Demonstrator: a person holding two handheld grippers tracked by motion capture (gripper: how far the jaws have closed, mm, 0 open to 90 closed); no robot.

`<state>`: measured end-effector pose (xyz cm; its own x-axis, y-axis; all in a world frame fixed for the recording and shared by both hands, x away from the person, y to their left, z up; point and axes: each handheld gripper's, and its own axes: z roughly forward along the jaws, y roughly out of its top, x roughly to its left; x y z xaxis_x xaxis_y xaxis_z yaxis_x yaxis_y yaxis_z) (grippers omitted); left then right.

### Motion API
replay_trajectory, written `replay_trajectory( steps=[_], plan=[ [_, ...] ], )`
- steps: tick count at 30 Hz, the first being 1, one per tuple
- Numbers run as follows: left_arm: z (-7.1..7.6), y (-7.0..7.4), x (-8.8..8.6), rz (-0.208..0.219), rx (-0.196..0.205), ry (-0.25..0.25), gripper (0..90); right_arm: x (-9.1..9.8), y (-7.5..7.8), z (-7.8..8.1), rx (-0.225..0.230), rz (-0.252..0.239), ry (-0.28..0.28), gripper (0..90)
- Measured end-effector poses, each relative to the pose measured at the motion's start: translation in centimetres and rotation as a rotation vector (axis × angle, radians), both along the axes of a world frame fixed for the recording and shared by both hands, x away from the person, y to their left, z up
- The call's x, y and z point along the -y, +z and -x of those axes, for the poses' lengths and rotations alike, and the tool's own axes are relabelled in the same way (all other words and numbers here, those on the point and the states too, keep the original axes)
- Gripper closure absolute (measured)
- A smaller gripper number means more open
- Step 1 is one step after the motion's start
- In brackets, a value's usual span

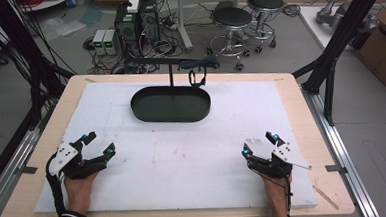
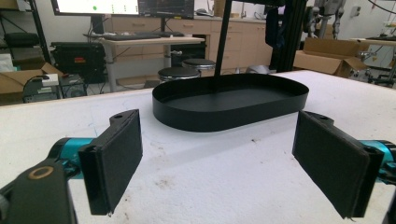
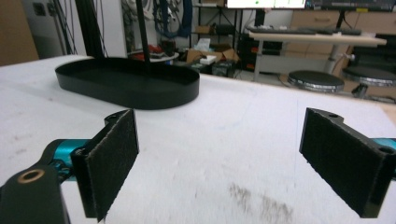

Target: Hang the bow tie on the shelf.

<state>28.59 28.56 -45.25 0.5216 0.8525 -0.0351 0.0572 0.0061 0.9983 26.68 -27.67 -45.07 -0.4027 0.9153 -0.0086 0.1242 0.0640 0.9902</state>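
Your left gripper and right gripper rest fingers spread, empty, on the bench; something dark, maybe straps, hangs blurred above the black tray; no writing legible

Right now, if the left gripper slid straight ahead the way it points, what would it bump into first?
Probably the black tray. The left gripper is open with bare white table between it and the tray's near wall, though depth is hard to judge.

high view: overhead, facing forward-down | gripper views: low, near table | shared: black tray
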Motion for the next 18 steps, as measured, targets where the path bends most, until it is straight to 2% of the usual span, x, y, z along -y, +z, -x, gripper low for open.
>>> replay_trajectory(
  steps=[2,8,18],
  plan=[
    [-0.02,0.0,-0.03,0.0,-0.001,0.0,16.4,-0.04,0.08,0.11,0.029,0.008,-0.008,11.0],
    [-0.02,0.0,-0.02,0.0,-0.002,0.001,16.4,-0.02,-0.06,0.21,0.033,-0.004,-0.021,11.0],
    [-0.2,0.02,-0.12,0.01,-0.019,0.009,16.4,-0.27,-0.09,0.25,0.036,0.026,-0.016,11.0]
  ],
)
